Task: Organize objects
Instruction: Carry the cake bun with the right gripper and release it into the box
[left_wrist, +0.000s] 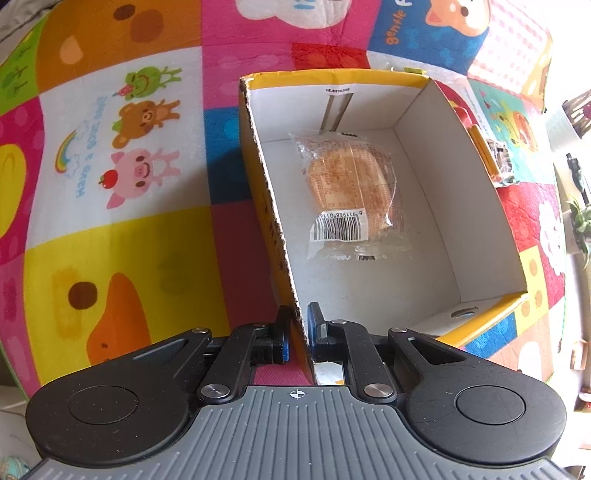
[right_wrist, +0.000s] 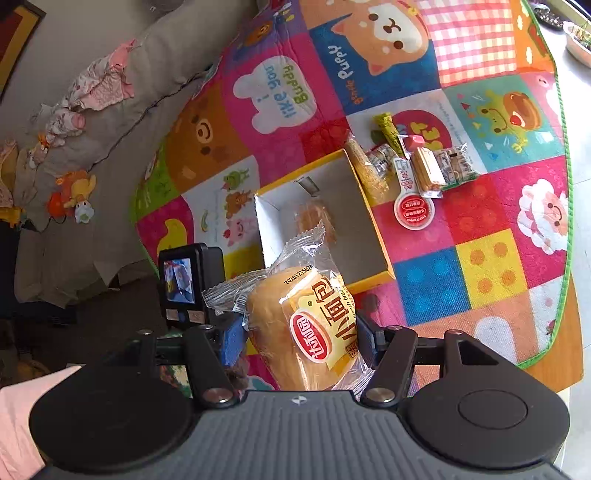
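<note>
On the play mat, far left: sofa (right_wrist: 110, 122) with soft toys, not part of the job.
Left gripper (left_wrist: 299, 332): pinched nearly shut on the near left wall of the yellow box (left_wrist: 273, 206), one pad inside and one outside, so it's basically steadying the box.
Box contents: one wrapped bun (left_wrist: 347, 192) lying flat on the white floor, label side down, plenty of bare room to its right.
Right gripper (right_wrist: 301, 332): roughly half open but clamped on a packaged bread roll (right_wrist: 314, 325), held up off the play mat (right_wrist: 491, 266) just short of the box.
How I'd do it: carry the roll over the rim, lower it beside the bun, then let go low so it doesn't bounce.
Right of the box: snack pile (right_wrist: 417, 166) waiting on the mat, touching the box's wall.
</note>
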